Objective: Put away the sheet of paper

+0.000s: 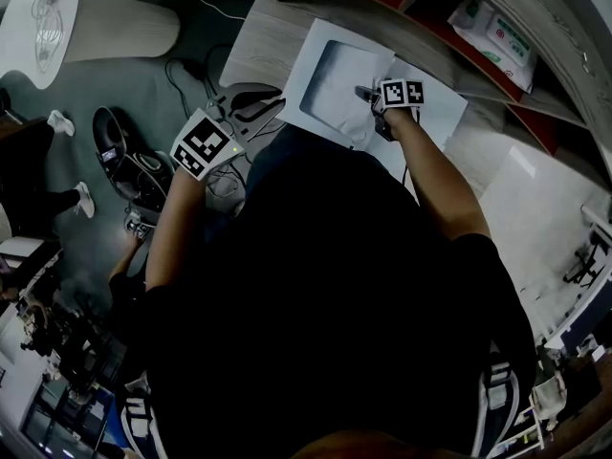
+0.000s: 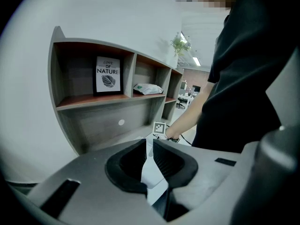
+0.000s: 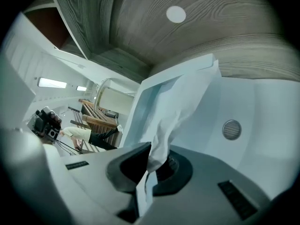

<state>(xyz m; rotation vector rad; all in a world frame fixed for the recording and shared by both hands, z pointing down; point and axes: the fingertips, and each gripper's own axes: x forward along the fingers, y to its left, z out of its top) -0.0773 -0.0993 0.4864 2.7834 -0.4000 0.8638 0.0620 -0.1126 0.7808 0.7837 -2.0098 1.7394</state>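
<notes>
Head view: left gripper (image 1: 273, 106) and right gripper (image 1: 365, 93) clamp creased white paper (image 1: 325, 76).

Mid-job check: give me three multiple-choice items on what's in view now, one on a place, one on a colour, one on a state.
1. Where does the framed print stand?
A. in the leftmost compartment of the shelf
B. on the floor
C. on top of the shelf

2. What colour is the sheet of paper?
A. yellow
B. white
C. red

3. How do the right tongs stand?
A. wide open and empty
B. shut on a pen
C. shut on the sheet of paper

Answers:
1 A: the left gripper view shows the print upright in the leftmost compartment.
2 B: the sheet shows white in every view.
3 C: the right gripper view shows the tongs closed on the crumpled sheet.
</notes>
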